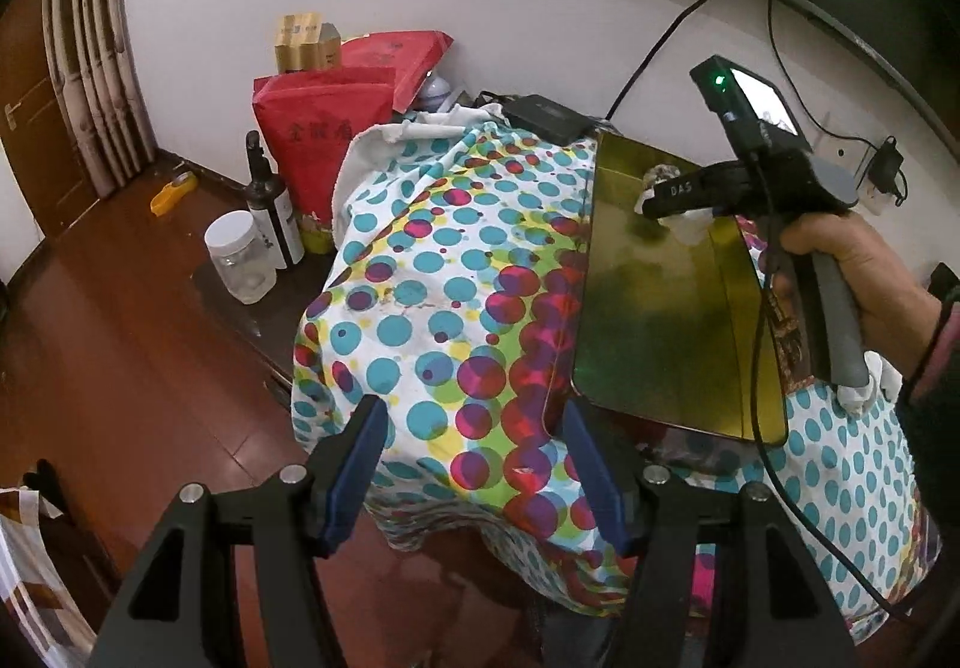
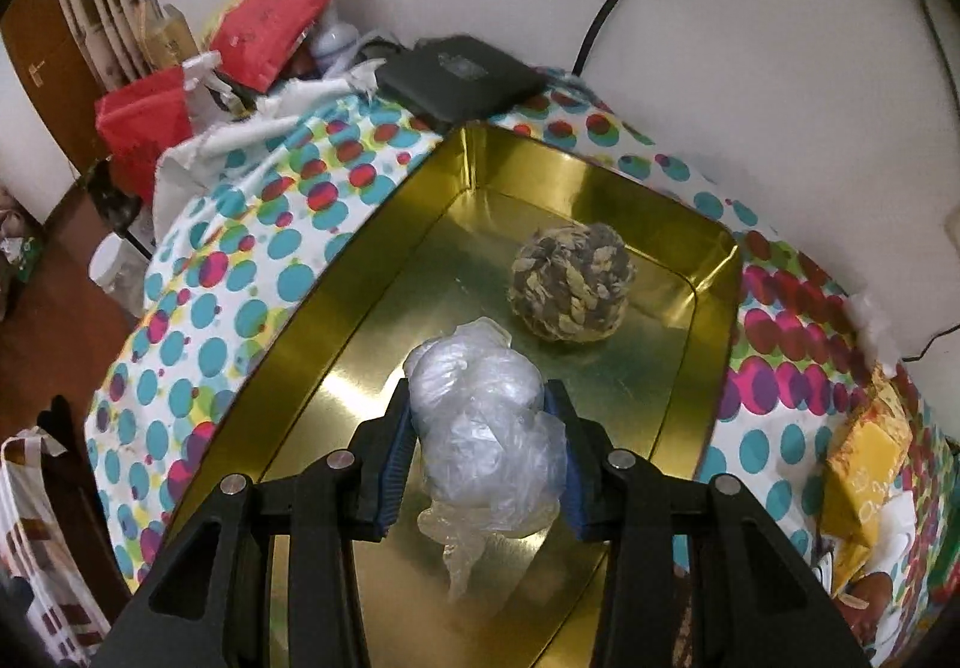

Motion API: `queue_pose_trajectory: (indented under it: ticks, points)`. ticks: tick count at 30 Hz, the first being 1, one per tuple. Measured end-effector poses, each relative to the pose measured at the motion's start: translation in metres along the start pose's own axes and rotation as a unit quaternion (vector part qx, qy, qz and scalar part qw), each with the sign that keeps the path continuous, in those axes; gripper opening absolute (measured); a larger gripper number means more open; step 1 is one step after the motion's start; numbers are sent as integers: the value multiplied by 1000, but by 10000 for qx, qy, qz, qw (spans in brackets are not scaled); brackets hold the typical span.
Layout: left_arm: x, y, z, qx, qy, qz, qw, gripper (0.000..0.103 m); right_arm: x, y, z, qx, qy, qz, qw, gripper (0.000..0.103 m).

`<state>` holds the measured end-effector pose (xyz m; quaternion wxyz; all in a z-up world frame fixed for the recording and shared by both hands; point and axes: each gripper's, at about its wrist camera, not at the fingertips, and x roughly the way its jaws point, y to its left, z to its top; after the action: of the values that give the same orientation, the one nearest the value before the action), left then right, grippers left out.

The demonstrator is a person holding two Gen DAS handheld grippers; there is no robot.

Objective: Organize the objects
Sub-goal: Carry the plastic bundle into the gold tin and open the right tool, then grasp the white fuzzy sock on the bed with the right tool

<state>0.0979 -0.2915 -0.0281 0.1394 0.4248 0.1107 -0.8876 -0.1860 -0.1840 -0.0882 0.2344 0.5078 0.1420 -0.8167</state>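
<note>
A crumpled plastic bundle (image 2: 486, 416) is clamped between the pads of the right tool (image 2: 483, 446) and is held over the near half of a gold tin (image 2: 354, 272) that sits on the bench under a spotted cloth (image 2: 240, 260). The step in hand is judged to be the placing of this bundle into the tin. A ball of dried leaves (image 2: 570, 287) is already seen on the tin floor, toward 1 o'clock from the bundle and apart from it.

The left tool (image 1: 474, 464) is held open with nothing between its pads, near the tin's closest corner, over the cloth's edge.

For the next move, a short lowering onto the bare tin floor is called for, then a release. Room is judged ample: open metal is seen below and toward 7 o'clock of the bundle, and toward 11 o'clock as well. The tin's raised walls at 9 o'clock and 3 o'clock should be cleared by the tool's fingers when they are spread. The loose plastic tail hanging below the bundle may touch down first. The bench drops away to the floor at 9 o'clock, so drift that way should be avoided.
</note>
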Motion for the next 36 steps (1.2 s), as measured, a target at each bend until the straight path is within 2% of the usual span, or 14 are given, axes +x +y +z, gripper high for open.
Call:
queue_pose_trajectory:
  ticks: [5, 10, 15, 17, 20, 24, 28, 31, 36]
  points:
    - [2, 2, 0, -66, 47, 23, 10000, 63, 11, -2, 3, 87, 98, -33, 9999, 39]
    - [2, -4, 2, 68, 91, 24, 9999, 63, 17, -1, 3, 127, 110, -26, 9999, 42]
    - [2, -10, 4, 92, 108, 20, 9999, 63, 10, -3, 0, 231, 2, 91, 9997, 55]
    - [1, -14, 6, 126, 103, -33, 9999, 63, 0, -4, -2, 257, -110, 155, 9995, 68]
    - [-6, -22, 10, 171, -16, -87, 9998, 63, -26, -10, -11, 301, -311, 236, 9988, 68]
    - [-10, -44, 15, 445, -75, -243, 9987, 63, -84, -33, -44, 408, -788, 481, 9949, 73]
    - [-14, -88, 15, 958, -121, -558, 9938, 63, -139, -77, -94, 513, -1120, 338, 9918, 76]
    - [-17, -122, 12, 1291, -78, -834, 9881, 63, -167, -122, -132, 750, -1155, 53, 9905, 76]
    - [-19, -186, -1, 1880, -67, -1236, 9743, 63, -185, -208, -188, 1389, -1026, -591, 9832, 76]
